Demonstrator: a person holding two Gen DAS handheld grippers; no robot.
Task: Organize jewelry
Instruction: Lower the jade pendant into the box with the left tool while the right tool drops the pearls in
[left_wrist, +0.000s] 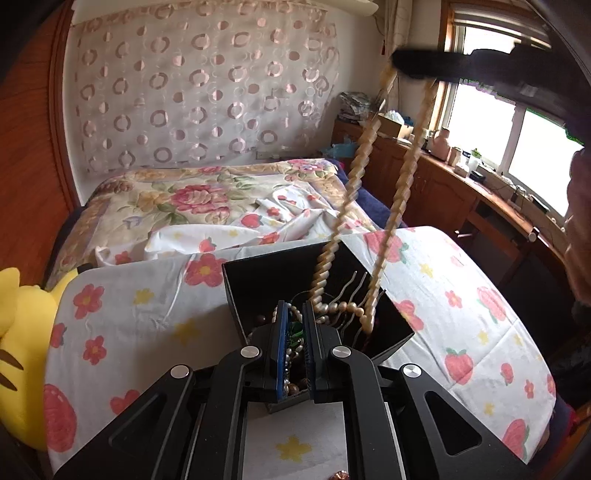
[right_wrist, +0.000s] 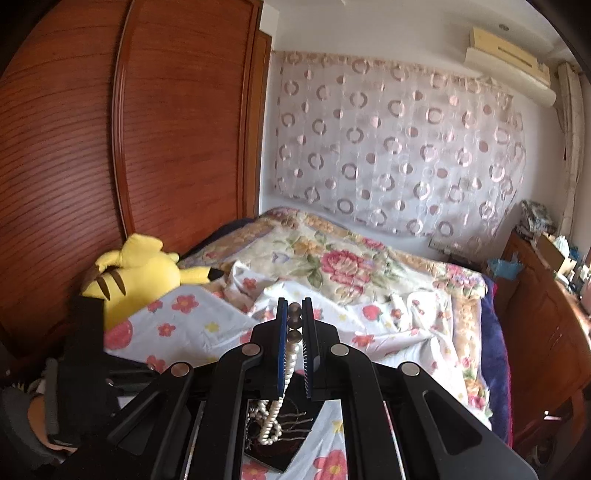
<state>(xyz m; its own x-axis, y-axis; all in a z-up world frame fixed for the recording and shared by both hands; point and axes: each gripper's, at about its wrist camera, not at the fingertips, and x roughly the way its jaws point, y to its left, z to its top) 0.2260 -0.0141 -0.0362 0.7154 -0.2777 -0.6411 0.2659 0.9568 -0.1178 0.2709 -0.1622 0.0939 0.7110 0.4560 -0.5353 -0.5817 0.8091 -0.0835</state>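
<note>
Left wrist view: the left gripper (left_wrist: 295, 314) points steeply down into the near end of a black jewelry box (left_wrist: 258, 280). Its blue-padded jaws stand nearly together, with beads and a green piece seen in the narrow gap; whether the pads actually pinch any of them cannot be told. Just right of the jaws, a long pearl necklace (left_wrist: 360, 166) rises out of the box in two blurred strands to the right gripper (left_wrist: 413, 66), which hangs high at the far right. A wavy metal hair comb (left_wrist: 351, 291) lies against the box's right inner wall. The box rests on a white cloth printed with red flowers and strawberries (left_wrist: 129, 332).

Right wrist view: the right gripper (right_wrist: 294, 306) is angled moderately downward and is clamped on the pearl necklace (right_wrist: 291, 354). Dark round beads sit at the jaw tips, and smooth cream pearls hang below into the box (right_wrist: 273, 458). Beyond lie a floral quilt (right_wrist: 332, 266), a yellow plush toy (right_wrist: 140, 269) at the left, a ribbed wooden wardrobe (right_wrist: 147, 129) and a sheer curtain with ring patterns (right_wrist: 399, 147).
</note>
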